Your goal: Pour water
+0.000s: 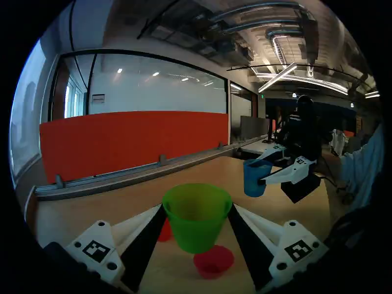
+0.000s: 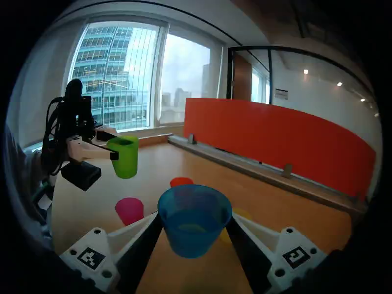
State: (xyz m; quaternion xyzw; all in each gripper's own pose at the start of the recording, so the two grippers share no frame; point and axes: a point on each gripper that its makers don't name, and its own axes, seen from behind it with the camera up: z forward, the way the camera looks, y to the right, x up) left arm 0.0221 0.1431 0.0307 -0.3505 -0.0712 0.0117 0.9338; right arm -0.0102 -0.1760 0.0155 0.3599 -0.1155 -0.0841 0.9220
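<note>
My left gripper (image 1: 197, 220) is shut on a green cup (image 1: 197, 215), held upright above the wooden table (image 1: 122, 206). The right gripper (image 1: 262, 169) shows farther off at the right, holding a blue cup (image 1: 255, 177). In the right gripper view my right gripper (image 2: 194, 228) is shut on that translucent blue cup (image 2: 194, 225), upright over the table. There the left gripper (image 2: 110, 147) appears at the left with the green cup (image 2: 124, 156) lifted off the table. I cannot tell whether either cup holds water.
A pink cup (image 1: 213, 261) and a red-orange cup (image 1: 165, 230) stand on the table below the green one. In the right gripper view a pink cup (image 2: 130, 210), an orange cup (image 2: 181, 182) and a yellow cup (image 2: 240, 215) stand nearby. An orange partition (image 1: 132, 139) borders the table's far edge.
</note>
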